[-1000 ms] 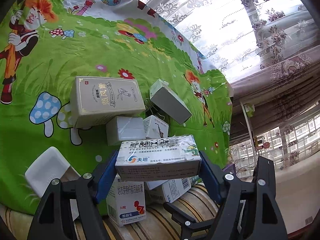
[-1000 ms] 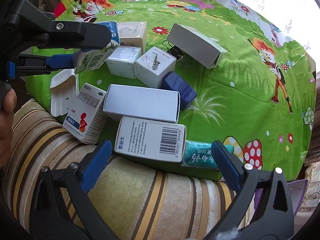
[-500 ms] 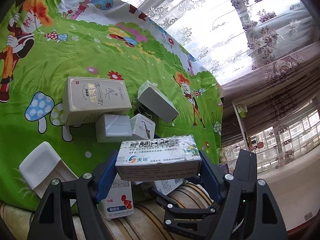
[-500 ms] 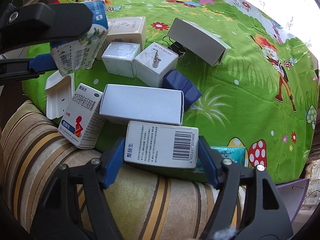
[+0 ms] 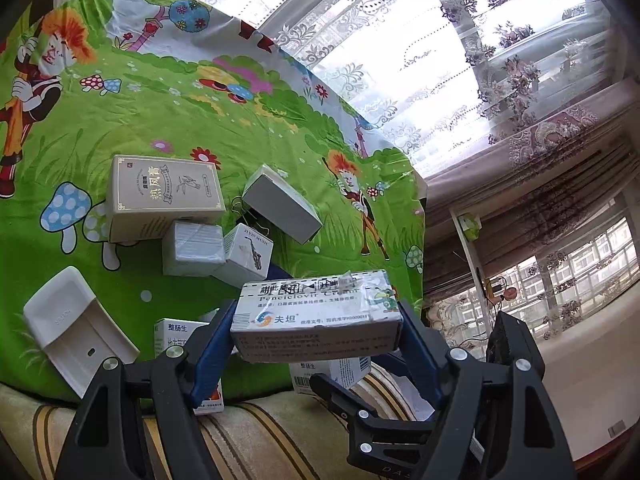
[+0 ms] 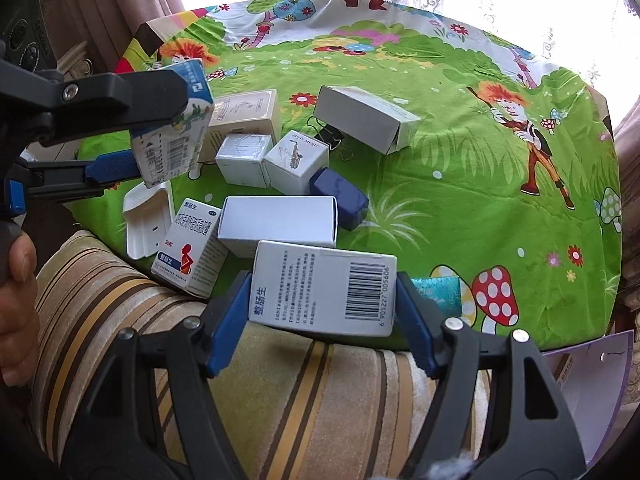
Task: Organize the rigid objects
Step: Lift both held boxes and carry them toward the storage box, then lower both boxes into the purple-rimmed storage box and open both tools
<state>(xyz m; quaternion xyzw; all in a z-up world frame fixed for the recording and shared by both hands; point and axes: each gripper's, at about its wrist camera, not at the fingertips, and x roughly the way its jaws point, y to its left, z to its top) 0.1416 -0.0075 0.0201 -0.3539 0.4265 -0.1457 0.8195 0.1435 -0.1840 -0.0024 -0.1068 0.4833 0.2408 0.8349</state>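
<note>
Between the blue pads of the left gripper [image 5: 316, 320] sits a Penciclovir cream carton [image 5: 316, 316], clamped end to end and lifted clear of the green cartoon tablecloth [image 5: 120, 120]; the right wrist view shows the same carton [image 6: 172, 128] at about 10 o'clock, raised above the pile. The right gripper [image 6: 324, 292] likewise grasps a white barcode carton [image 6: 324, 288] by its two short ends, the pads pressing both sides, at the near edge of the cloth over a striped cushion [image 6: 320, 380]. On the cloth, at 12 o'clock from this carton, lies a plain white box [image 6: 280, 220], with a red-figure medicine box [image 6: 188, 248] at 9 o'clock from it and touching. Further back stand a saxophone-print cube [image 6: 296, 164] and a wrapped white cube [image 6: 242, 158], side by side, a dark blue block [image 6: 340, 200] at the former's 4 o'clock. A beige carton [image 6: 248, 114] lies behind the cubes; a long white box [image 6: 364, 120] lies at 1 o'clock, resting against a black binder clip [image 6: 330, 138]. A white plastic tray [image 6: 146, 220] rests at the cloth's left edge.
</note>
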